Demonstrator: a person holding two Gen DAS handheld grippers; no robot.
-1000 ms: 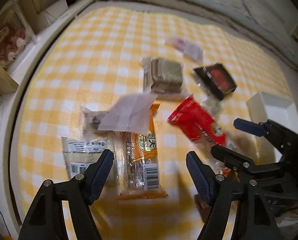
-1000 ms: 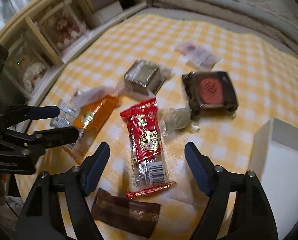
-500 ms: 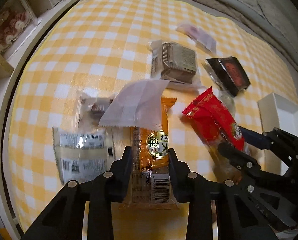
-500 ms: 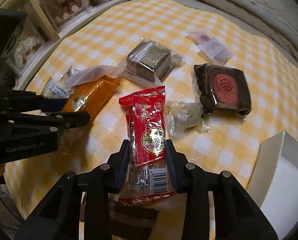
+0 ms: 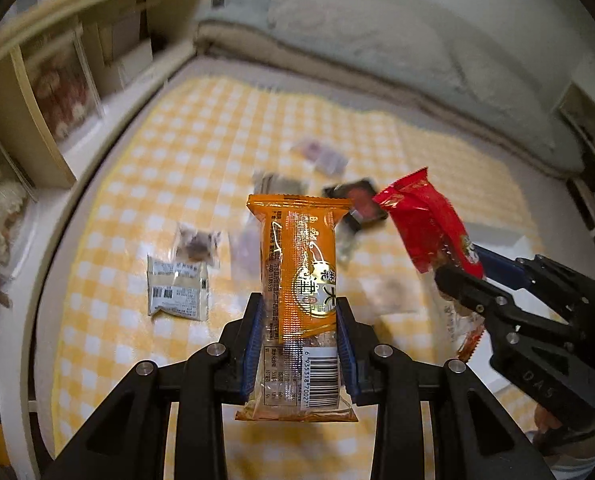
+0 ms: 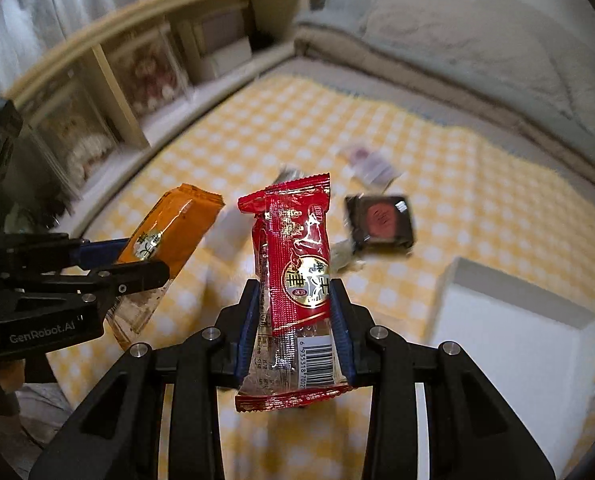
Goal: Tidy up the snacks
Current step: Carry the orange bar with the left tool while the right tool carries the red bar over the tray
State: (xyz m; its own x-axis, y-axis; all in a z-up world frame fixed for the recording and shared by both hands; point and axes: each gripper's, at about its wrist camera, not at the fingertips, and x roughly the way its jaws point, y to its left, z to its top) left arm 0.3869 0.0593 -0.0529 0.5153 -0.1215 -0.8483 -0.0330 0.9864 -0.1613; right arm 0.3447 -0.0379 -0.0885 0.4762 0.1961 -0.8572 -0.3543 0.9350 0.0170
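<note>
Left wrist view: left gripper (image 5: 299, 336), jaws clenched on orange snack bar (image 5: 297, 256), held clear above yellow checked cloth (image 5: 169, 176).

Right wrist view: right gripper (image 6: 293, 330), jaws clenched on red snack bar (image 6: 297, 256), raised beside white box (image 6: 509, 340).

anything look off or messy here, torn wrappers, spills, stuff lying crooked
Nothing looks torn or spilled. The orange snack pack is clamped upright in the left gripper and the red snack pack in the right gripper, both intact. The remaining snacks lie scattered at mixed angles on the checkered cloth, too blurred to check for damage.
</note>
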